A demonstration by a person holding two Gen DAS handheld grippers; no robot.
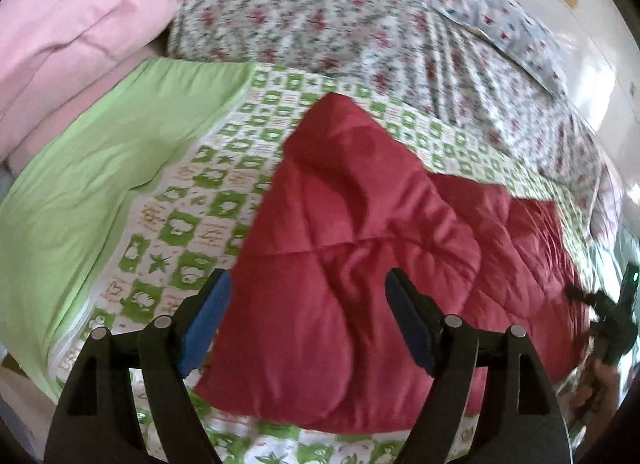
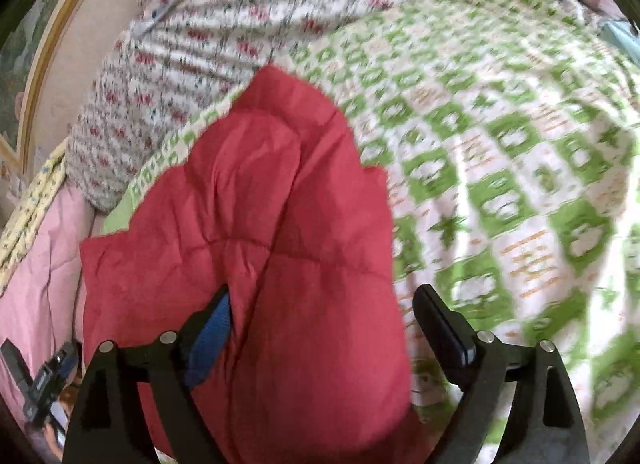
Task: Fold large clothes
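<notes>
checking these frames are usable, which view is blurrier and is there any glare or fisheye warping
Right wrist view: blurrier, the green-checked sheet smears, the red quilted garment softer. Left wrist view: sharper centrally, the floral bedding streaks, glare on the right-edge wall. Both views: curved fisheye edges, dark corners.

left gripper (image 1: 308, 316): black plastic fingers showing blue pads, silver round pins at the joints | right gripper (image 2: 320, 328): showing the same black fingers, blue pad, silver pins, triangular cut-outs
</notes>
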